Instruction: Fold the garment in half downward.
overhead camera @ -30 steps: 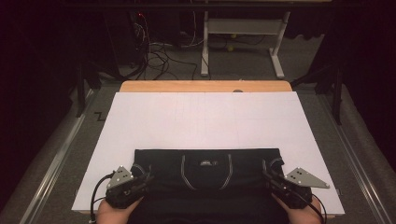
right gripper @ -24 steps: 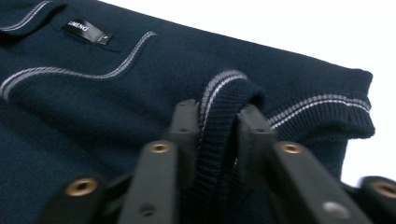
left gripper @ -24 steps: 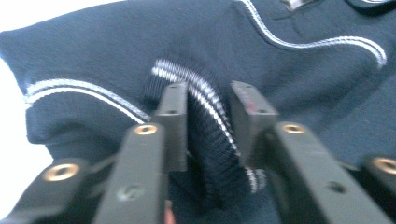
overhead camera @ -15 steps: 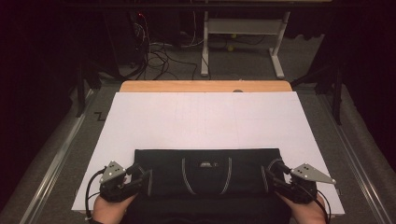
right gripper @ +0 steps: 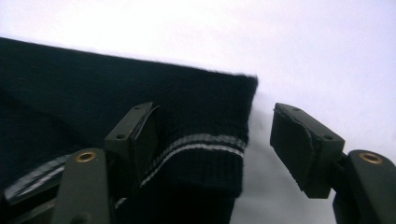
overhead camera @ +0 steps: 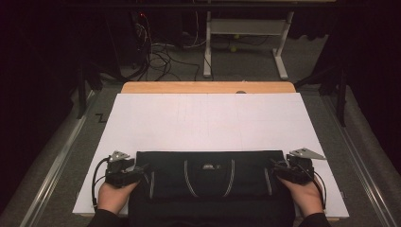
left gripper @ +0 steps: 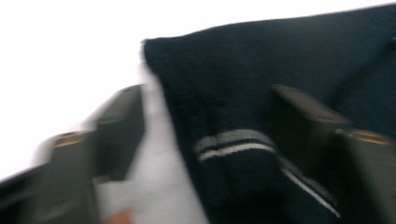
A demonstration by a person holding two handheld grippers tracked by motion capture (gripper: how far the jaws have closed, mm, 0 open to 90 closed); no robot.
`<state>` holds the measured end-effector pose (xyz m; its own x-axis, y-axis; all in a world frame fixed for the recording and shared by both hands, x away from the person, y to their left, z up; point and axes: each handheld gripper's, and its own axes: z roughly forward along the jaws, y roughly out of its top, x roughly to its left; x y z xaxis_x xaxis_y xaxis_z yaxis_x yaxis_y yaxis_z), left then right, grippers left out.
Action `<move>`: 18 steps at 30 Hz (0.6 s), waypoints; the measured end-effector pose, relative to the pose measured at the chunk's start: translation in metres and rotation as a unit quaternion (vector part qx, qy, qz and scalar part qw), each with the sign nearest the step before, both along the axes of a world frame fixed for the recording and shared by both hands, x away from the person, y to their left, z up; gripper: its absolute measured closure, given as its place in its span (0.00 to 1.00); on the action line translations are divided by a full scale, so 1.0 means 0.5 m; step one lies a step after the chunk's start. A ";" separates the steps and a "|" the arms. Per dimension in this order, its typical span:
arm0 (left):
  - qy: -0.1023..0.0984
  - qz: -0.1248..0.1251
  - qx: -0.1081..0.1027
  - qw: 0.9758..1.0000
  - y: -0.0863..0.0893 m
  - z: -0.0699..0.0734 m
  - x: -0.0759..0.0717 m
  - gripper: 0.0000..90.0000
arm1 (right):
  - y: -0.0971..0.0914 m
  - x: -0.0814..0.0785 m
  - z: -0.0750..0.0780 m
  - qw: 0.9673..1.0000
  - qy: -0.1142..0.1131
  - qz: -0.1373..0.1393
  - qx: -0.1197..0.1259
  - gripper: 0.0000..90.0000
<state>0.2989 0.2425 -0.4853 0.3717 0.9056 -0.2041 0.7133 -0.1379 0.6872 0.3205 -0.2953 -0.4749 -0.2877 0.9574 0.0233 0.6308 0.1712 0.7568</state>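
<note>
A white sheet point(overhead camera: 208, 123) covers the counter point(overhead camera: 208, 87), with dark floor and cables beyond. The left gripper point(overhead camera: 137, 174) sits at the left end of a folded black sweater point(overhead camera: 208, 165), its jaws having just been opening, now released with the striped cuff point(left gripper: 233, 147) between them but unpressed. The right gripper point(overhead camera: 276, 171) at the right end has likewise just been opening, straddling the other striped cuff point(right gripper: 205, 144) without pinching it. The sweater lies flat along the near edge.

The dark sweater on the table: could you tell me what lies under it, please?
The dark sweater lies folded on a white sheet over the wooden table. Whatever sits beneath its middle is covered.
</note>
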 end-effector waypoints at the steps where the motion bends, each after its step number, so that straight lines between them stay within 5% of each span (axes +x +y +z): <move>1: -0.002 0.000 0.009 1.000 -0.004 0.000 0.000 0.42 | 0.000 0.003 -0.001 1.000 0.007 0.000 0.004 0.41; 3: -0.001 -0.004 0.020 1.000 -0.009 0.001 0.002 0.50 | 0.004 0.004 -0.001 1.000 0.010 0.007 0.002 0.48; 9: 0.002 -0.005 -0.007 1.000 -0.015 -0.002 0.006 0.74 | 0.015 0.005 -0.001 1.000 0.013 0.020 0.015 0.79; 18: -0.004 -0.008 -0.020 1.000 -0.011 -0.004 0.003 0.80 | 0.023 0.002 -0.001 1.000 0.004 0.030 0.006 0.85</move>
